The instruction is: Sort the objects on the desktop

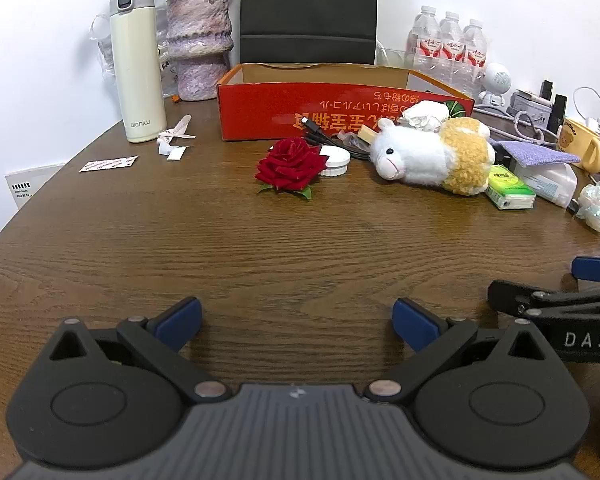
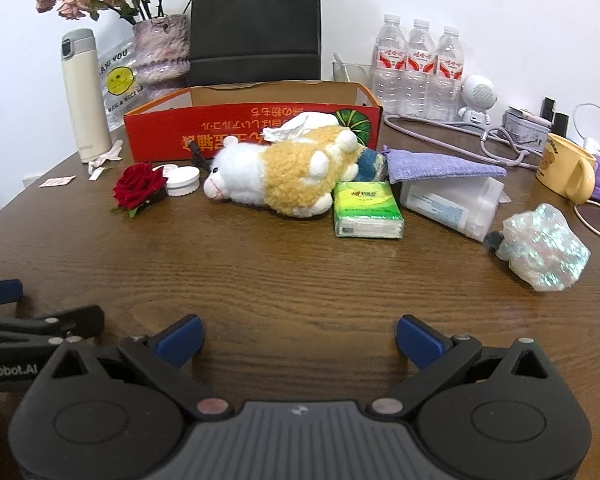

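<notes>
The red box (image 2: 252, 132) stands toward the desk's (image 1: 260, 248) far edge, its open top empty as far as can be seen. Just in front of it lie a red rose (image 1: 291, 165), a white round lid (image 1: 336, 160) touching the rose, and a plush sheep (image 2: 284, 176) on its side with a crumpled tissue (image 2: 300, 125) on its back. A green tissue pack (image 2: 367, 210) touches the sheep's rear; beside it a purple pouch (image 2: 440, 166) rests on a clear plastic box (image 2: 452, 204). An iridescent wad (image 2: 544, 248) lies nearer the desk's right edge. The left gripper (image 1: 296, 320) and right gripper (image 2: 298, 338) hover over the near edge, side by side, both with jaws spread and holding nothing.
</notes>
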The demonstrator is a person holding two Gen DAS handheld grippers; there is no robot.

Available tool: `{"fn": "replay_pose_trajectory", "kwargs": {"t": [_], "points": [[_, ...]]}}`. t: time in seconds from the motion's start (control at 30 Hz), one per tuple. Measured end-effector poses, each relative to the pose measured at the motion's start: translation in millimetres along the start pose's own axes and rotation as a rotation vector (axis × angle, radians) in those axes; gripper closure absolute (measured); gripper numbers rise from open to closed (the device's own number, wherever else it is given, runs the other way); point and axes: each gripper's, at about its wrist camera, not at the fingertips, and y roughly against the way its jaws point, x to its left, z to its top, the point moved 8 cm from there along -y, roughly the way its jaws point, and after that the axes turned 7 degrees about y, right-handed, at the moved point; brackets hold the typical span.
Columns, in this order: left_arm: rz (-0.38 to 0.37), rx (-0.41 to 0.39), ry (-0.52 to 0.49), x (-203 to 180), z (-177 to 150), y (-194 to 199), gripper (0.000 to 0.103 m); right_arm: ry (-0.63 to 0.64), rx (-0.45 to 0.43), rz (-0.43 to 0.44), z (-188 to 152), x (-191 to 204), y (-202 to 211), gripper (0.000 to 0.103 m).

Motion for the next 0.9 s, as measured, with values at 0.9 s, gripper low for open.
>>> {"fn": "replay_pose_trajectory", "kwargs": {"t": [0.9], "points": [[-0.003,-0.001,-0.005,-7,-5,6,0.000,0.001,-0.001,0.005,-11,-2,13,0.000]]}}
